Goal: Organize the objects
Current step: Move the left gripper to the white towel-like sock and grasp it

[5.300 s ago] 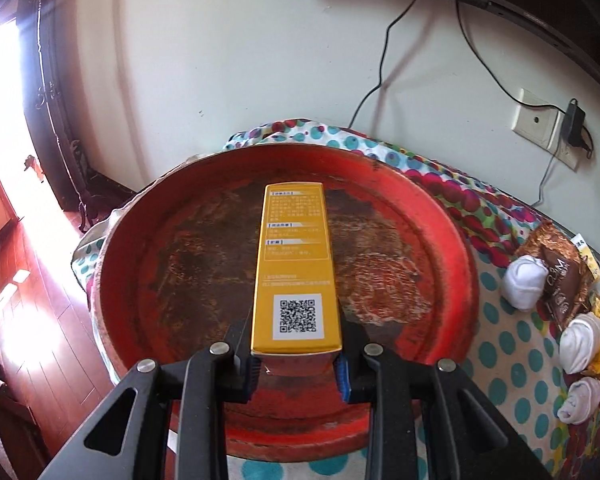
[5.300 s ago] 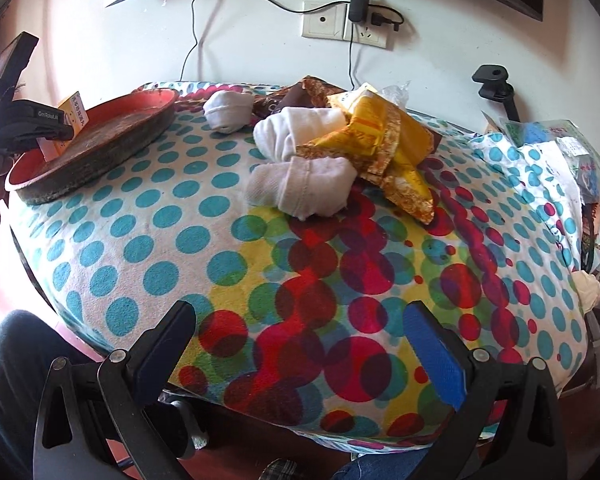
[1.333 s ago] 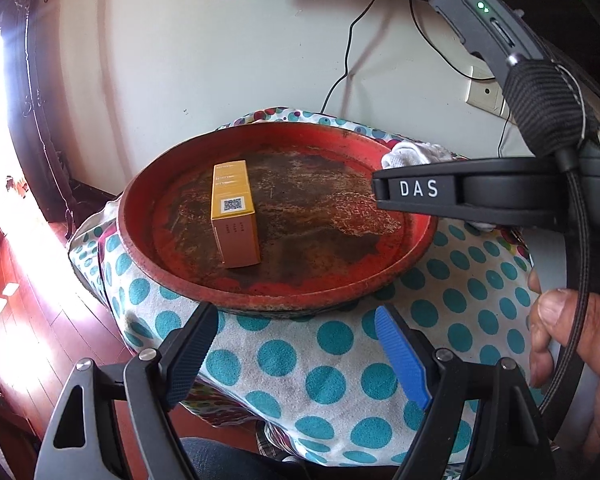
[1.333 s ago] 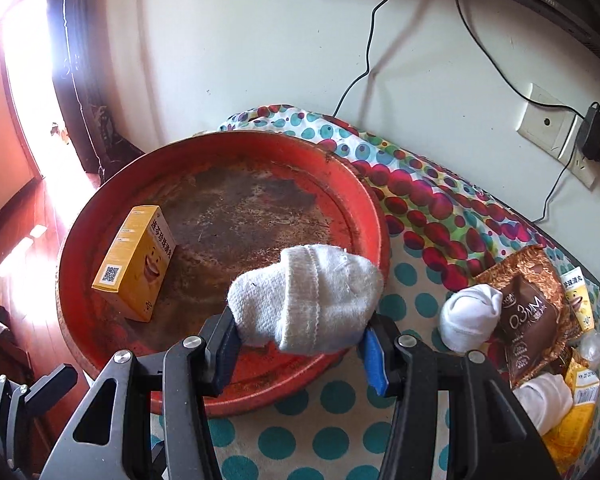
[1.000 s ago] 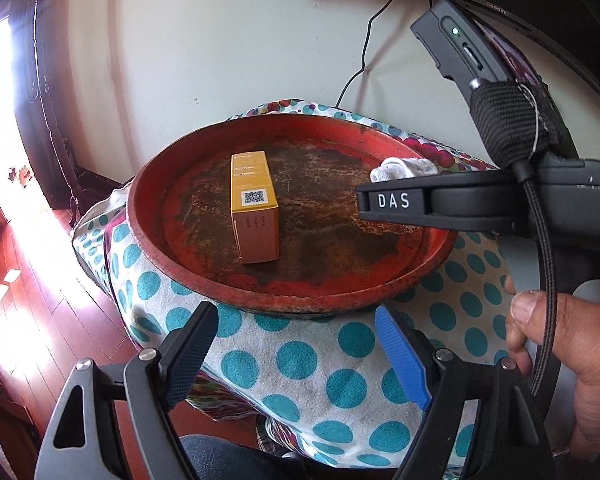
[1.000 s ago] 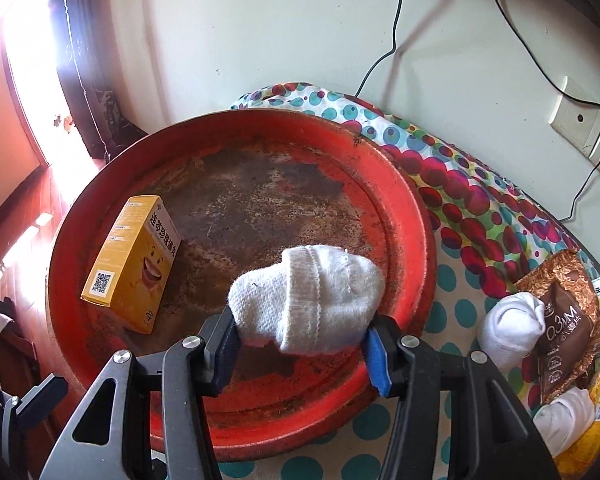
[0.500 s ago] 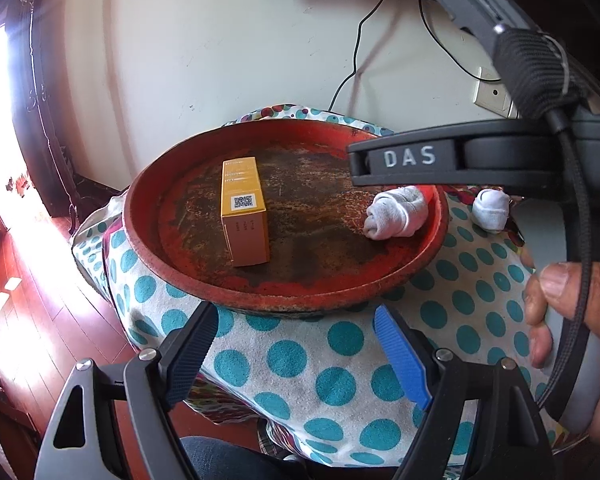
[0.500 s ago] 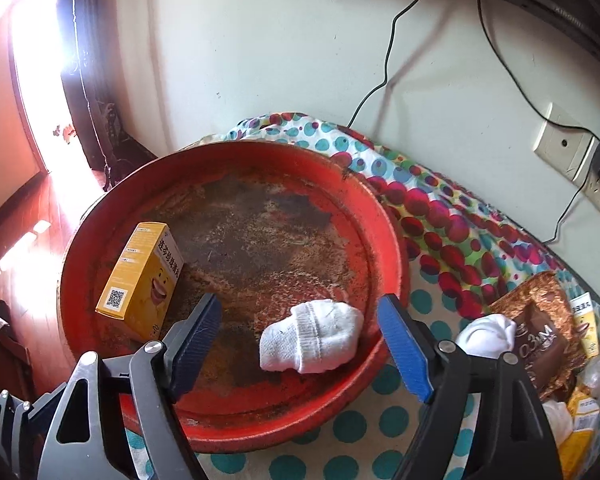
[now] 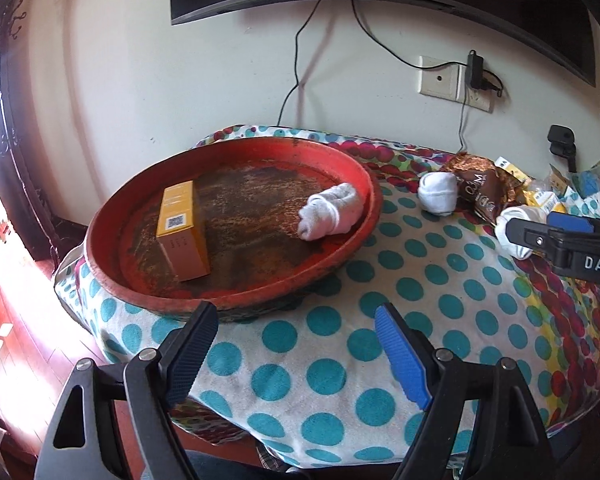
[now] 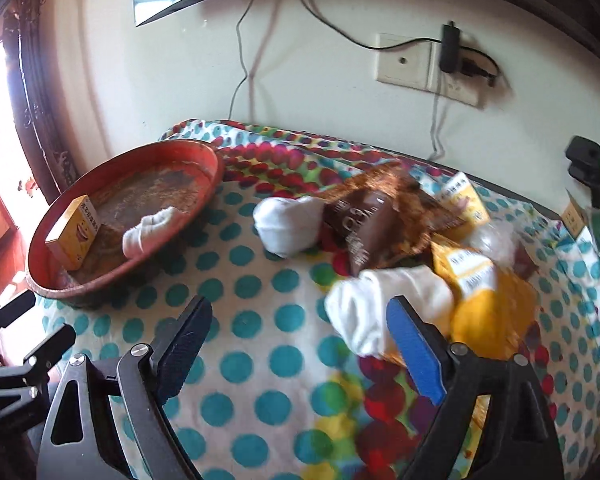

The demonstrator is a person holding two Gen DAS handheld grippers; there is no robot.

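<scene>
Writing: "DAS" in white on the black side of my right gripper, seen from the left wrist view; a QR code on the end of the yellow box; pale lettering on the brown packet, too blurred to read for sure.
Tray: the red round tray sits at the left end of the table, on the polka-dot cloth.
In the tray: the yellow box lies toward its left side; a rolled white sock rests against its right rim.
Change: a second ago that sock was clamped in my right gripper over the tray; now it lies in there, free.
Right end pile: a white sock ball beside the brown packet, another rolled sock nearer me, yellow boxes and a yellow pack behind it. Blurry here.
Left gripper: jaws wide apart, nothing between them, hanging over the near edge of the table in front of the tray.
Right gripper, own view: jaws opening, empty, now over the cloth toward the pile; its blue finger overlaps the near sock in the picture, contact not clear.
Wall: socket plate with a black plug.
</scene>
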